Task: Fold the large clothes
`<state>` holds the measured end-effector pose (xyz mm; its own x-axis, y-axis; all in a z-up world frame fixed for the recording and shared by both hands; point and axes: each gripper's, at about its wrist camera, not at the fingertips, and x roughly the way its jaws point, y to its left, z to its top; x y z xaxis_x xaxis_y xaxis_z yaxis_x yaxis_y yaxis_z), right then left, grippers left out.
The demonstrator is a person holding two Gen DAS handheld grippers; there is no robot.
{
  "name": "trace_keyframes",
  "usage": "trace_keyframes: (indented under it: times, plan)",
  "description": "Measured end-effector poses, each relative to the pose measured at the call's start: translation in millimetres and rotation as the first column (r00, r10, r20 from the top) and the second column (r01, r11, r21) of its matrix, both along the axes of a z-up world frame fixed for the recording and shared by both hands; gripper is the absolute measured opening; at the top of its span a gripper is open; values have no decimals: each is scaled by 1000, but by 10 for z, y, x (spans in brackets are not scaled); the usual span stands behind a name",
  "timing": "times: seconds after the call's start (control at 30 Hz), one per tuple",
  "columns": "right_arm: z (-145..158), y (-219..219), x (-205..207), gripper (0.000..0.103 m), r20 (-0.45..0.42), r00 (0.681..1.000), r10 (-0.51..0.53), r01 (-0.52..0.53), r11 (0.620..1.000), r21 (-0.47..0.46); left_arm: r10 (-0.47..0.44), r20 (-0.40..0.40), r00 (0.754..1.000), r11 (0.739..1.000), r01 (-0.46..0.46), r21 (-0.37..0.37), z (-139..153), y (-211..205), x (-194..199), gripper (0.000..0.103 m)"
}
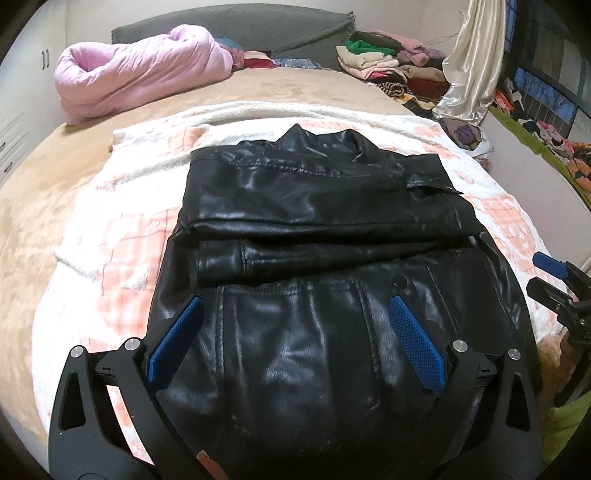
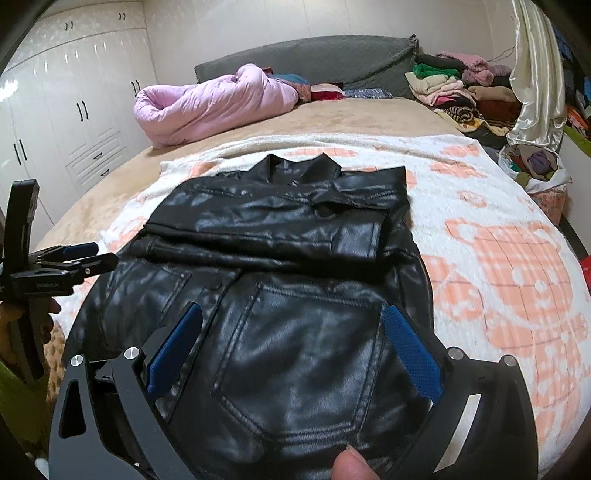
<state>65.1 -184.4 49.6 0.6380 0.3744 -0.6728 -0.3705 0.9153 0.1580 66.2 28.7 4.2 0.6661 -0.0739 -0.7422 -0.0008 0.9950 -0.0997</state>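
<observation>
A black leather jacket (image 1: 317, 229) lies on a white and orange blanket (image 1: 110, 229) on the bed, collar far, both sleeves folded across its middle. It also shows in the right wrist view (image 2: 280, 258). My left gripper (image 1: 295, 302) is open and empty, its blue pads spread wide above the jacket's near hem. My right gripper (image 2: 291, 314) is open and empty too, above the hem by a stitched pocket. The right gripper shows at the right edge of the left view (image 1: 554, 277); the left gripper shows at the left edge of the right view (image 2: 74, 258).
A rolled pink quilt (image 1: 140, 70) lies at the far left of the bed. Stacks of folded clothes (image 1: 384, 62) sit at the far right by the grey headboard (image 1: 240, 26). A cream curtain (image 1: 469, 66) hangs at the right. White wardrobes (image 2: 66, 110) stand at the left.
</observation>
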Motion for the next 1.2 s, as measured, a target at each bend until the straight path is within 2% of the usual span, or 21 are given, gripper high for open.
trace_keyframes:
  times: [0.4, 0.9, 1.2]
  plan:
    - [-239, -124, -268, 98, -98, 995, 5, -8, 1000, -24, 36, -36, 999, 999, -36, 11, -143, 177, -271, 93]
    - [-439, -272, -496, 98, -168, 986, -7, -5, 997, -72, 116, -101, 988, 993, -113, 34, -374, 591, -632, 93]
    - [-508, -314, -569, 98, -196, 981, -1, -17, 996, -92, 136, -170, 976, 987, -148, -63, -566, 886, -820, 93]
